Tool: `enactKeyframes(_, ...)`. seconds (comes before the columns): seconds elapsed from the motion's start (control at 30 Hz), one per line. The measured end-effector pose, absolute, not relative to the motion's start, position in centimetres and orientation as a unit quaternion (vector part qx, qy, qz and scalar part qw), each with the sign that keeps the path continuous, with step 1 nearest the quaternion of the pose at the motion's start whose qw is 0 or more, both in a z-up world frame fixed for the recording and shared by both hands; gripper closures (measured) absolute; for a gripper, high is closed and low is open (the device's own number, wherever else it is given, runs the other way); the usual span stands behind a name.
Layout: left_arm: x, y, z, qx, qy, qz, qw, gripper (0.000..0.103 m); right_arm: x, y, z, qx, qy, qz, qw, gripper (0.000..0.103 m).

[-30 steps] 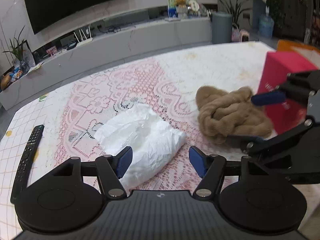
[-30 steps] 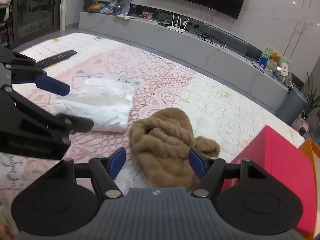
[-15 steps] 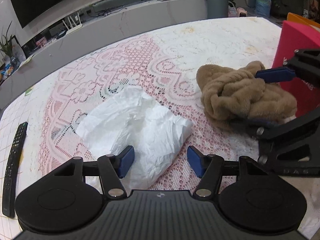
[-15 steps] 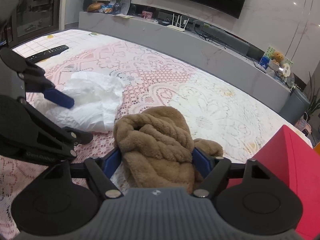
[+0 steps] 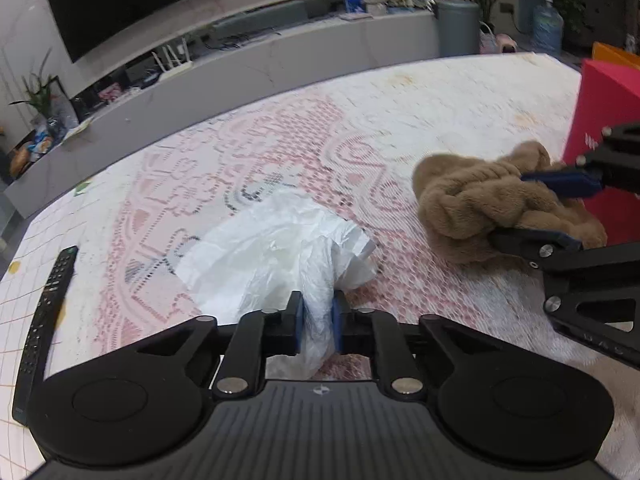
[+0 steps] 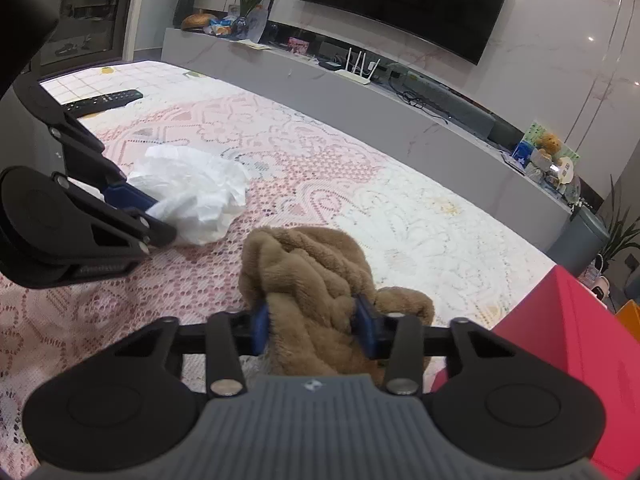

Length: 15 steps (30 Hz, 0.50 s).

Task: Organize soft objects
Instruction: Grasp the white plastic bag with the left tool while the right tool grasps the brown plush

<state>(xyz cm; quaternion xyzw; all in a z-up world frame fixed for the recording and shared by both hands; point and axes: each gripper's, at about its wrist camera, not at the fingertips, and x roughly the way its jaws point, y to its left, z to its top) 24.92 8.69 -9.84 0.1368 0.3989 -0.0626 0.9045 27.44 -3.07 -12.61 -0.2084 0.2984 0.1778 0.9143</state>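
Note:
A crumpled white plastic bag (image 5: pixel 276 252) lies on the pink lace cloth (image 5: pixel 248 152). My left gripper (image 5: pixel 316 326) is closing on the bag's near end, and its blue pads pinch the plastic. The same bag (image 6: pixel 192 192) and left gripper (image 6: pixel 152 216) appear at the left of the right wrist view. To the right lies a brown fuzzy cloth (image 5: pixel 484 200). My right gripper (image 6: pixel 314 330) is closing on this brown cloth (image 6: pixel 308 272), its pads pressing into a bunched fold. In the left wrist view the right gripper (image 5: pixel 556 208) squeezes the cloth's right side.
A red box (image 6: pixel 568 344) stands upright just right of the brown cloth, with an orange one (image 5: pixel 616 54) behind it. A black remote (image 5: pixel 44 320) lies at the table's left edge. Beyond the table run a grey TV bench (image 6: pixel 360 96) and a grey bin (image 5: pixel 456 28).
Both grippers went from wide open to closed down: the left onto the white bag's near end, bunching it, the right onto the brown cloth, gathering it up.

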Motion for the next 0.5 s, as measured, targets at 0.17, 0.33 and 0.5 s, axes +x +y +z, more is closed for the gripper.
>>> enactKeyframes(0.17,23.6,9.4,-7.4,0.113,0.368,-0.044,0.922,0.09,27.6,-3.0,-11.7,-0.209,0.295,0.166,0.918,0.075)
enactKeyframes(0.33,21.3,9.9,-4.5,0.076,0.347,-0.034,0.934,0.09,27.0,-3.0,-9.2,-0.205,0.274,0.163,0.925,0.077)
enactKeyframes(0.5,18.4,10.1,-2.3,0.037,0.34,-0.039,0.939,0.091,25.2,-3.3,-6.3,-0.178,0.265,0.179,0.931,0.076)
